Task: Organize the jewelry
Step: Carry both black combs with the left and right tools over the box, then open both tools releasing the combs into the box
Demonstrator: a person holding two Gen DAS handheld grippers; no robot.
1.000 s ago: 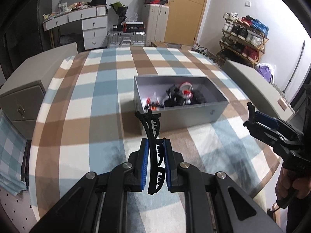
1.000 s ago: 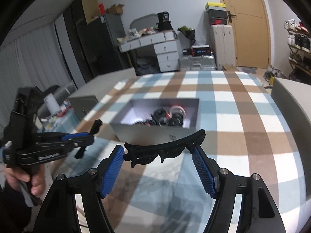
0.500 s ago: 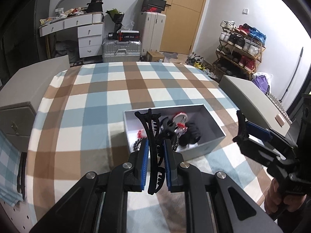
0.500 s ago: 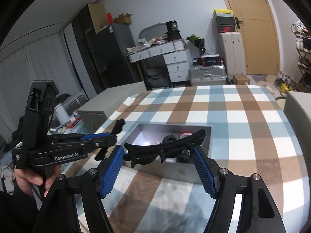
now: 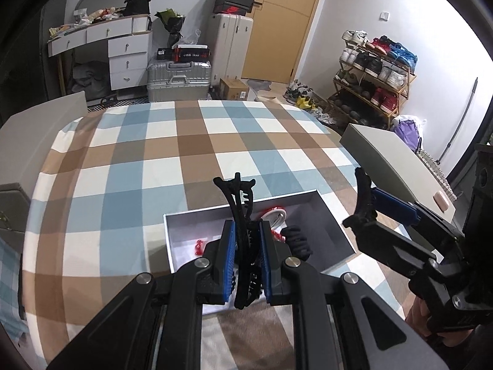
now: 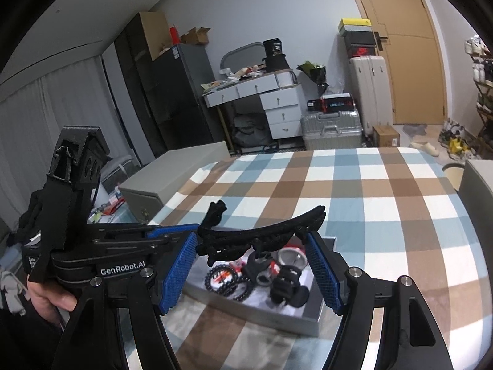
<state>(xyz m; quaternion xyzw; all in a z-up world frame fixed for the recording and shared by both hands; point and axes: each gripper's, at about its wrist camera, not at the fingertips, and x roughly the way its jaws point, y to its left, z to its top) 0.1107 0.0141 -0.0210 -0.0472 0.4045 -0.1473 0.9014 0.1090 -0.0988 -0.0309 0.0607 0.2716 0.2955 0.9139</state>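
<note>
My left gripper (image 5: 246, 262) is shut on a black hair claw clip (image 5: 240, 212), held upright above the near left part of the grey box (image 5: 334, 225). My right gripper (image 6: 252, 271) holds a second black claw clip (image 6: 262, 237) crosswise between its blue pads (image 6: 323, 271), above the same box (image 6: 277, 313). The box holds a black clip (image 6: 288, 286), a beaded bracelet (image 6: 225, 280), a round silver piece with red (image 6: 291, 256) and small red items (image 5: 198, 245). The right gripper also shows in the left wrist view (image 5: 365, 203), at the box's right side.
The box sits on a checked blue, brown and white tablecloth (image 5: 154, 166). A grey lid or cabinet (image 5: 391, 160) lies at the right edge, another grey cabinet (image 6: 172, 169) at the left. Suitcases, drawers and a shoe rack stand far behind.
Both grippers have moved forward and up over the box with their clips; the box now lies right under them, seen from above. Both grips are unchanged.
</note>
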